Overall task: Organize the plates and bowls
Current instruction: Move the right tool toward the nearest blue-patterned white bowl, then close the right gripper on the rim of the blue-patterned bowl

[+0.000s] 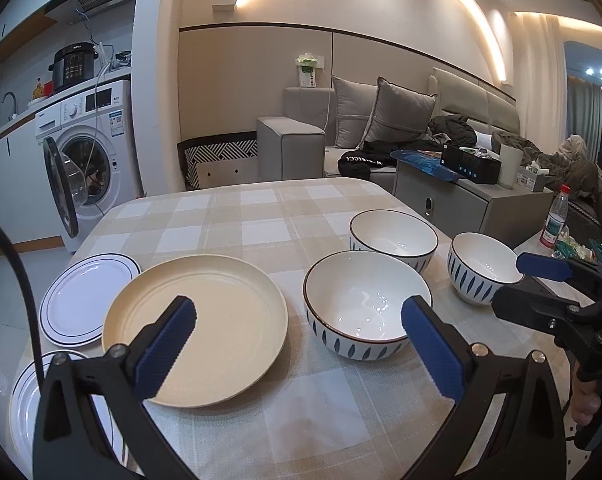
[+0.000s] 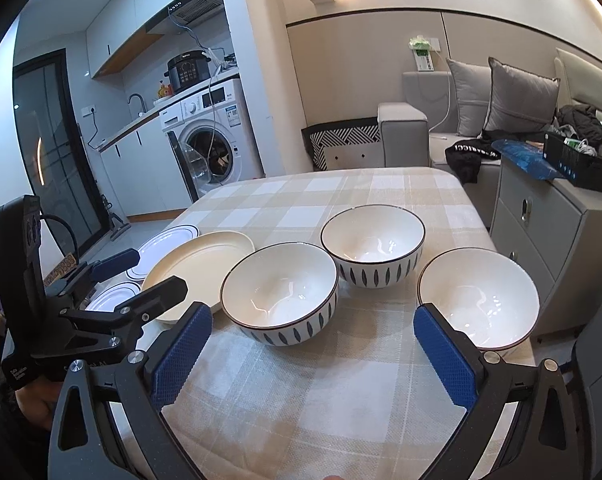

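Three white bowls with blue leaf marks stand on the checked tablecloth: a near bowl (image 1: 365, 304) (image 2: 279, 292), a far bowl (image 1: 393, 238) (image 2: 373, 246) and a right bowl (image 1: 481, 266) (image 2: 477, 298). A cream plate (image 1: 195, 330) (image 2: 199, 270) lies left of them. Two white plates with dark rim lines lie further left, one far (image 1: 89, 294) (image 2: 167, 246) and one near (image 1: 25, 404) (image 2: 113, 296). My left gripper (image 1: 299, 316) is open and empty, above the near edge between cream plate and near bowl. My right gripper (image 2: 313, 324) is open and empty, in front of the near and right bowls.
The table (image 2: 285, 400) has a near bare cloth area and a far bare area (image 1: 261, 208). A grey cabinet (image 2: 541, 224) stands right of the table, a sofa (image 1: 301, 140) behind it, a washing machine (image 1: 89, 160) with open door far left. A water bottle (image 1: 555, 218) stands right.
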`<state>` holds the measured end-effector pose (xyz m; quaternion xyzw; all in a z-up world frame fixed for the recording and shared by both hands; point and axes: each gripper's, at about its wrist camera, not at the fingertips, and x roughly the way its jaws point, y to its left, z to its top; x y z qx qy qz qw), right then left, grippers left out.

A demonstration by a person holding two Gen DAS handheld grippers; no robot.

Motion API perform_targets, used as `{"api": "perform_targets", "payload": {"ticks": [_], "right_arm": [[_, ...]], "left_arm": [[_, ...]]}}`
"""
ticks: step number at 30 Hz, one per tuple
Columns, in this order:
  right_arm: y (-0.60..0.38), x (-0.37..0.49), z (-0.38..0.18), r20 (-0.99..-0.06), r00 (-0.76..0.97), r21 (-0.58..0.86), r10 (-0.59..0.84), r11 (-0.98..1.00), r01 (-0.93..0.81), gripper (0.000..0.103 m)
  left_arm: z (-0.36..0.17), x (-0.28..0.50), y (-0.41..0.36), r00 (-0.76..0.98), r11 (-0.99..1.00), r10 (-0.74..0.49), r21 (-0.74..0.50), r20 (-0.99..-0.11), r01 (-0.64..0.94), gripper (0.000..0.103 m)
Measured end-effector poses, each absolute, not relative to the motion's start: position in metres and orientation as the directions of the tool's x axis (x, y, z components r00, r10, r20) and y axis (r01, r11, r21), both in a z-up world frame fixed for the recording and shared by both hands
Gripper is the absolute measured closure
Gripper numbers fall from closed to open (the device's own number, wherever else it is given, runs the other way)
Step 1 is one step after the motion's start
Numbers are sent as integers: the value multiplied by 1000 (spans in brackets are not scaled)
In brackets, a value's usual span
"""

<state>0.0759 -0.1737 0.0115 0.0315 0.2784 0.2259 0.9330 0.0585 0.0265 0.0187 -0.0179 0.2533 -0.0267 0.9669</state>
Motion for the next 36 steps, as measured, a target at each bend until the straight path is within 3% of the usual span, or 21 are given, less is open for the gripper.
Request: {"api": "perform_targets", "payload": {"ticks": [23, 36], "right_arm": [[-257, 108, 8, -514, 818, 168, 259, 965, -201, 2], [-287, 129, -9, -546, 807, 199, 226, 970, -137, 10]], "left_arm": [[-6, 114, 11, 818, 998, -64, -14, -571, 69, 5], [-13, 131, 4, 800, 998, -45, 9, -598, 62, 8]]}}
